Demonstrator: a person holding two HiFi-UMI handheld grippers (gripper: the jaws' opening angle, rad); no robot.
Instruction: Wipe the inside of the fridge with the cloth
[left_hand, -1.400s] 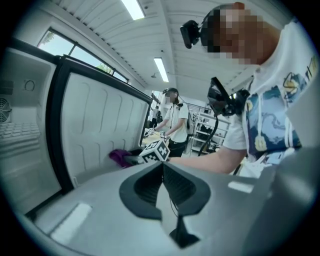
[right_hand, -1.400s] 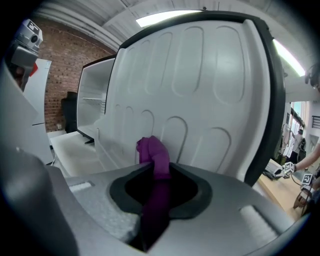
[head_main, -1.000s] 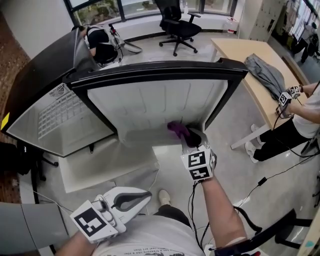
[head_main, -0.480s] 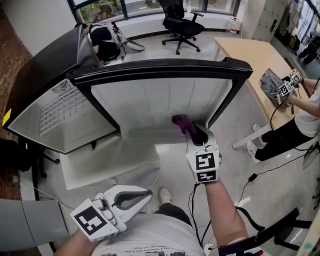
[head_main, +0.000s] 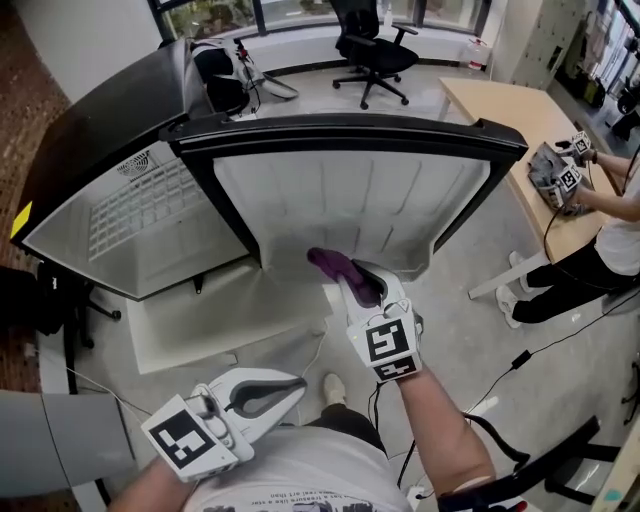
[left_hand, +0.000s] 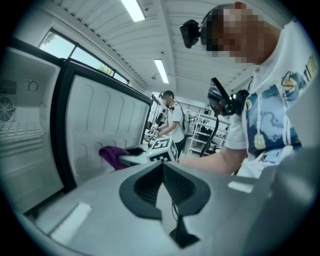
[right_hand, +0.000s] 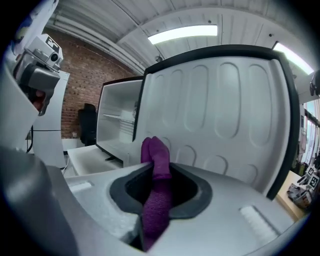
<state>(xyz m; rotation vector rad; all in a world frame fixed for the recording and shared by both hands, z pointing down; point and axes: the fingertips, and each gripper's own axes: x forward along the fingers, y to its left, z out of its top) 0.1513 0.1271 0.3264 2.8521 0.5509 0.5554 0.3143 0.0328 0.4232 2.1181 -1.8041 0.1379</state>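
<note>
The fridge stands open, its white compartment (head_main: 140, 220) at the left and the black-framed door with its ribbed white inner liner (head_main: 350, 195) in the middle of the head view. My right gripper (head_main: 350, 278) is shut on the purple cloth (head_main: 328, 263), which sits at the foot of the door liner (right_hand: 220, 110). In the right gripper view the cloth (right_hand: 156, 200) runs out between the jaws, its end bunched upward. My left gripper (head_main: 297, 382) hangs low by my body, shut and empty. From the left gripper view, the left gripper (left_hand: 162, 166) looks toward the cloth (left_hand: 112, 154).
A white drawer panel (head_main: 220, 320) lies on the floor in front of the fridge. A wooden table (head_main: 500, 110) stands at the right, where another person (head_main: 610, 230) handles grippers. An office chair (head_main: 375, 45) is beyond the fridge. Cables (head_main: 520, 360) trail on the floor.
My right gripper has slid the cloth leftward along the bottom of the door liner. The left gripper has stayed where it was.
</note>
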